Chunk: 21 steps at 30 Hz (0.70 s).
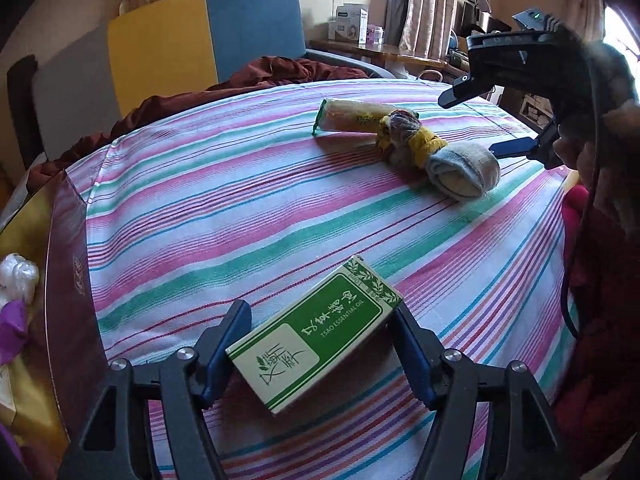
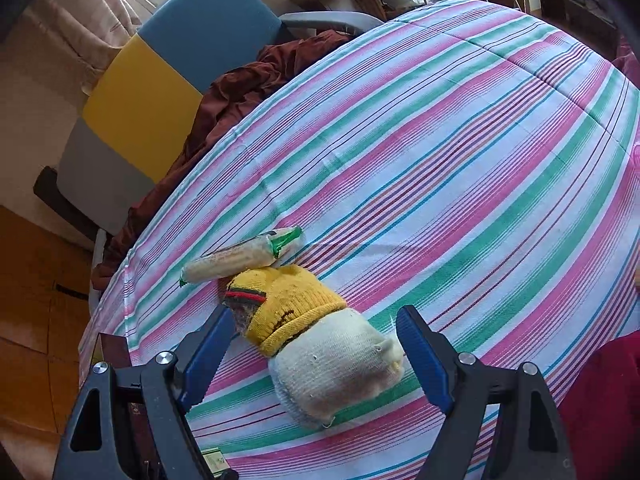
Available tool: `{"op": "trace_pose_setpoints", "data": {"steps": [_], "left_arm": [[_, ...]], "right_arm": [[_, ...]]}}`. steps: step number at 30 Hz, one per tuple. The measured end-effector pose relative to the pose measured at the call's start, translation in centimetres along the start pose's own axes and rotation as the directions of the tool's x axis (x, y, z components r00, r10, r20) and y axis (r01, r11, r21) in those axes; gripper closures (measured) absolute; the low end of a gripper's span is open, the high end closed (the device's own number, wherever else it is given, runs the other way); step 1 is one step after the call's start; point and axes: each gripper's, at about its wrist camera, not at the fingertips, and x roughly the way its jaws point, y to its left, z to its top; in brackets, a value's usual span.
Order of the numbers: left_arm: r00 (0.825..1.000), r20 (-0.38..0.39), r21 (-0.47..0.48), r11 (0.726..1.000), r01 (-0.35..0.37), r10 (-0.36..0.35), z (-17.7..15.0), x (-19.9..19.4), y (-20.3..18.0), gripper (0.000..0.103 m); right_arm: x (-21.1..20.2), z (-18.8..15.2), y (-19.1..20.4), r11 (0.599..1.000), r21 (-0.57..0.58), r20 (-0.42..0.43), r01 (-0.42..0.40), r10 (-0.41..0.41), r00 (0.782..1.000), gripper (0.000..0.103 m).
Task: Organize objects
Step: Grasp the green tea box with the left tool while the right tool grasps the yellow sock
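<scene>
- We hold the left gripper with its jaws clamped on the green box above the bed; the grip is skewed, so the box may twist out.
- The right gripper has its jaws apart around the sock roll; closing could nudge the packet.
- The box reads "TSAO ESSENTIAL OIL".

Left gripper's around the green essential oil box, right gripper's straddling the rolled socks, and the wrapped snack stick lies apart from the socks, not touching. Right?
One thing is off: the wrapped snack stick is not apart from the rolled socks. The right wrist view shows its end resting against the yellow one. The rest holds: the left gripper is around the green essential oil box, and the right gripper straddles the socks.
</scene>
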Motion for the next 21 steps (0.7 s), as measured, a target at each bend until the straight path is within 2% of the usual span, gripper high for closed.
{"op": "trace_pose_setpoints", "data": {"steps": [8, 15, 18, 21], "left_arm": [[0.998, 0.060, 0.017, 1.000, 0.014, -0.015, -0.4, 0.5, 0.5, 0.032], [0.997, 0.078, 0.019, 1.000, 0.015, -0.017, -0.4, 0.7, 0.5, 0.032], [0.997, 0.081, 0.017, 1.000, 0.017, -0.019, -0.5, 0.6, 0.6, 0.032], [0.996, 0.082, 0.018, 1.000, 0.017, -0.018, -0.5, 0.7, 0.6, 0.032]], "right_arm": [[0.5, 0.0, 0.1, 1.000, -0.007, -0.015, 0.025, -0.025, 1.000, 0.019], [0.2, -0.2, 0.7, 0.999, -0.030, 0.003, 0.025, -0.025, 1.000, 0.019], [0.1, -0.3, 1.6, 0.996, -0.078, 0.010, 0.033, -0.033, 0.999, 0.019], [0.7, -0.3, 3.8, 0.979, -0.192, 0.010, 0.074, -0.074, 0.997, 0.019]]}}
